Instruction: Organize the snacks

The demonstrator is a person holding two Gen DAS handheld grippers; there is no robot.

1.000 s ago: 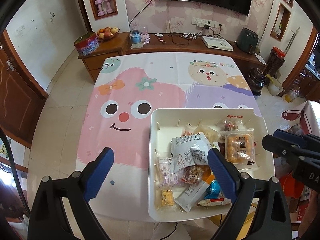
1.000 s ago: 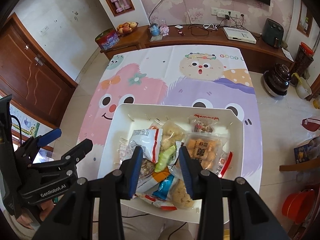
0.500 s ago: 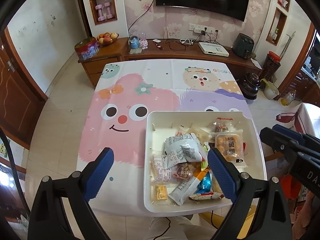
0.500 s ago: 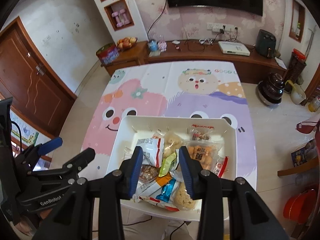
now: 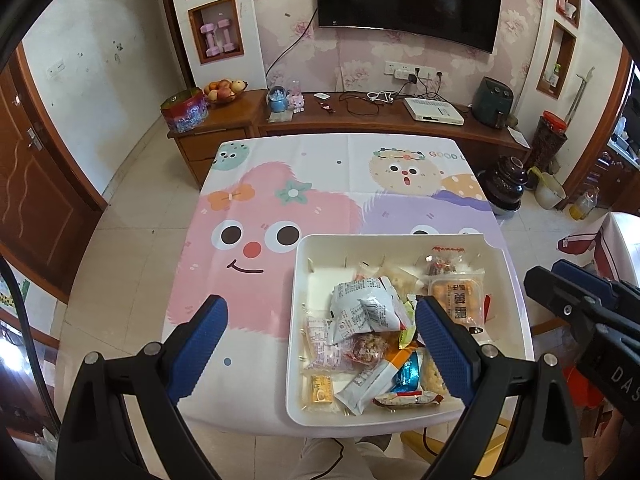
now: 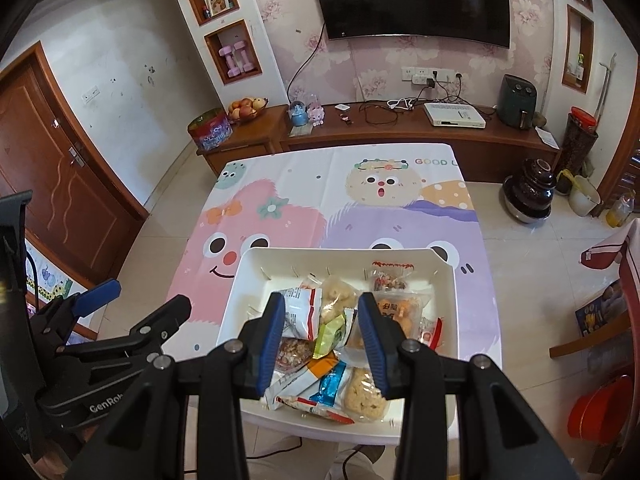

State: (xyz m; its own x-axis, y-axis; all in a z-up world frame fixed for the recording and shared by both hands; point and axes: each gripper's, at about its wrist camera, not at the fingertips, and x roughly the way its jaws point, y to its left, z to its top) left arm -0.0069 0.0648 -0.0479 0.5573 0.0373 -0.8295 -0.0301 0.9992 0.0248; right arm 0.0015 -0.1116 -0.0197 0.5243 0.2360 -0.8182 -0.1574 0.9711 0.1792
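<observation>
Readable text first: the tablecloth (image 5: 280, 184) has "GOOD" printed along its far edge, upper right of the cloth in both views. The left gripper (image 6: 136, 304), seen at lower left in the right wrist view, says "GenRob…" on its body before it gets cut off. The right gripper (image 5: 568, 292), at the right edge in the left wrist view, shows "DAS". The orange biscuit pack (image 5: 456, 300) has big characters on the label, can't read them properly.

Counts: one white tray (image 5: 298, 320) sitting on the near right part of the table, in the lower centre of both frames, with a heap of snacks in it, roughly a dozen packets. Ones I can pick out: one white crinkly bag (image 5: 364, 308), one small yellow packet (image 5: 321, 389) in the near left corner, one blue foil packet (image 6: 330, 386), one green wrapper (image 6: 329, 334). Two grippers, both with blue pads.

Versus a second ago: the tray looks smaller and more of the room and TV (image 5: 408, 0) fits in, so both grippers have come up and away from the snacks.

Fingers: left gripper spread wide, nothing in it. Right gripper only partly open, gap empty, hanging above the pile without touching.
</observation>
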